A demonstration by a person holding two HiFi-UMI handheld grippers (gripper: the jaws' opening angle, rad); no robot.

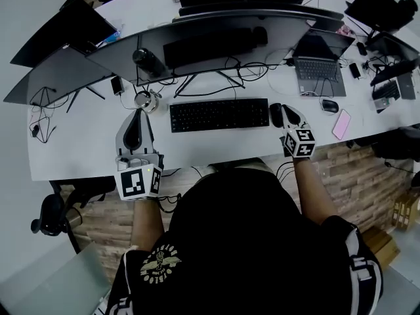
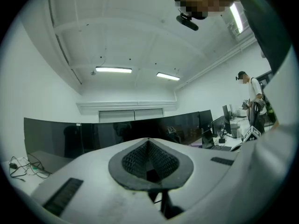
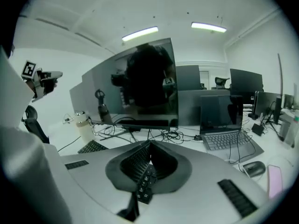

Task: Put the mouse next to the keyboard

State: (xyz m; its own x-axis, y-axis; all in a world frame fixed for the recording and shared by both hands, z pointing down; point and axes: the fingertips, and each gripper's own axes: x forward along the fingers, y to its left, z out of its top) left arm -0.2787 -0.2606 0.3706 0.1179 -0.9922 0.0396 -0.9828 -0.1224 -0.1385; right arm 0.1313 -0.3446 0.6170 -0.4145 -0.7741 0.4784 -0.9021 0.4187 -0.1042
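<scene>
head view: the flat black keyboard (image 1: 220, 115) lies mid-frame on the white desk (image 1: 85, 143). the small black mouse (image 1: 276, 114) sits just off its right end, close beside it but not touching, so the task looks as good as done. your right gripper (image 1: 289, 115) lies just right of the mouse, close enough to nudge it if you want it tidier. your left gripper (image 1: 136, 122) hangs over bare desk at centre left, well apart from both and out of the way. a second dark mouse (image 1: 330, 105) and a pink phone (image 1: 342, 124) lie farther right by the open grey laptop (image 1: 317, 61). i'd judge they're not your concern.

left gripper view: the jaws are pressed together at the tips with nothing between them, aimed upward past the row of dark monitors (image 2: 93, 132).

right gripper view: the jaws meet at the tips here too and grip nothing. only what seem to be a few keys of the keyboard show through the gap beneath the pads. the mouse you want isn't in this frame, so trust the head view for it.
</scene>
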